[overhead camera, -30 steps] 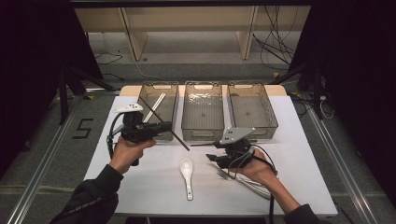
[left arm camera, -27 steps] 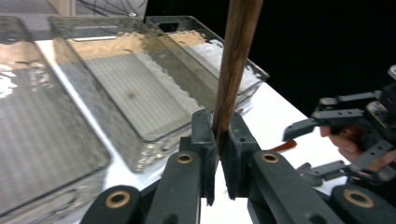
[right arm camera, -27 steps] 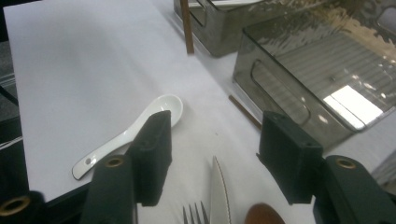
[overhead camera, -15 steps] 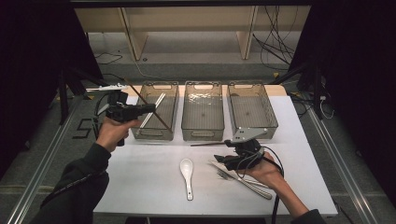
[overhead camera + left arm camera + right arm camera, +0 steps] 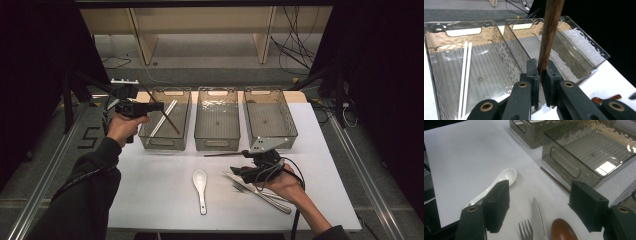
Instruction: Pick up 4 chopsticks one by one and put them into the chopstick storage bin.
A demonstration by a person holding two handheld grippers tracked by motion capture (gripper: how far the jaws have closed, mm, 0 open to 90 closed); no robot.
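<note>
My left gripper [image 5: 156, 106] [image 5: 541, 75] is shut on a dark brown chopstick [image 5: 169, 121] [image 5: 549, 37], held slanting over the left clear bin [image 5: 150, 137] [image 5: 439, 82]. Two white chopsticks [image 5: 164, 119] [image 5: 465, 75] lie in that bin. My right gripper [image 5: 239, 172] [image 5: 541, 207] stands open low over the table; its jaws have just been opening, and nothing is gripped. Under it lie a knife [image 5: 250, 186] [image 5: 537, 220], a fork [image 5: 267, 198] [image 5: 526, 231] and a brown wooden spoon [image 5: 562, 230]. A white spoon [image 5: 200, 182] [image 5: 499, 181] lies to its left.
A middle bin [image 5: 217, 142] and a right bin [image 5: 272, 137] [image 5: 564, 162] stand in a row with the left one at the back of the white table [image 5: 150, 200]. A second dark chopstick [image 5: 222, 154] [image 5: 555, 181] lies in front of them.
My left gripper has carried the brown chopstick left and farther back, to the left bin's outer side. The right gripper's jaws have spread wider; that hand has hardly moved.
</note>
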